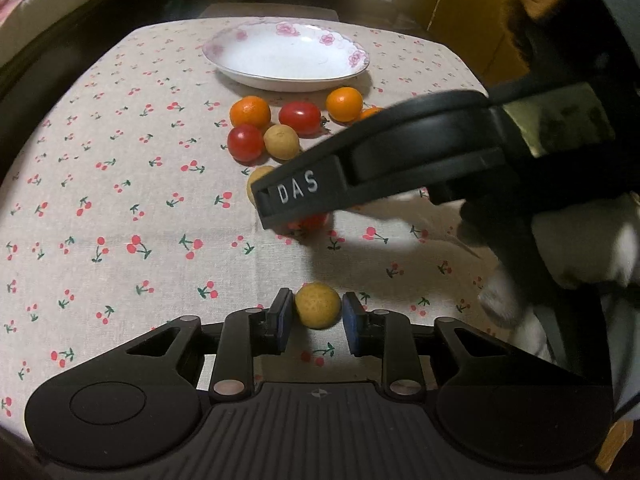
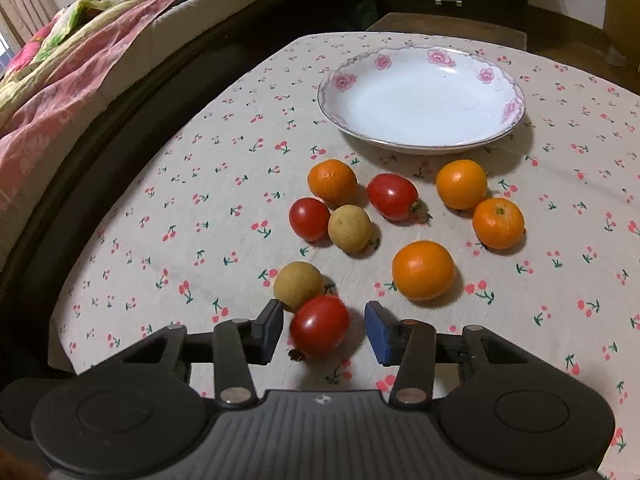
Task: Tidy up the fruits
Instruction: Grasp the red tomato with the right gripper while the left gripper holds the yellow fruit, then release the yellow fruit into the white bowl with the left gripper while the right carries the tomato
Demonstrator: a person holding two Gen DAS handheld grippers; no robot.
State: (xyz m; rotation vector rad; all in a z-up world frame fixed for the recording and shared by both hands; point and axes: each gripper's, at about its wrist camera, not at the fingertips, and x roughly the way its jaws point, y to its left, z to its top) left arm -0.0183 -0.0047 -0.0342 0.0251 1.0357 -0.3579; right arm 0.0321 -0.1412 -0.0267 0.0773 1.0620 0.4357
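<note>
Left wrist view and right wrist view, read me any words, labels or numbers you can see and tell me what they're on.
"DAS": white raised letters on a finger of the right gripper, seen in the left wrist view.
A small round emblem on each gripper's ribbed body is too small to read.
The plate, tablecloth and fruit carry only patterns, no text.

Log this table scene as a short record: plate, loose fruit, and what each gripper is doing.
plate: empty, on the cloth
loose fruit: four oranges, three tomatoes, three longans, none in the plate
left gripper: open, pads flanking a longan
right gripper: open around a tomato
</note>
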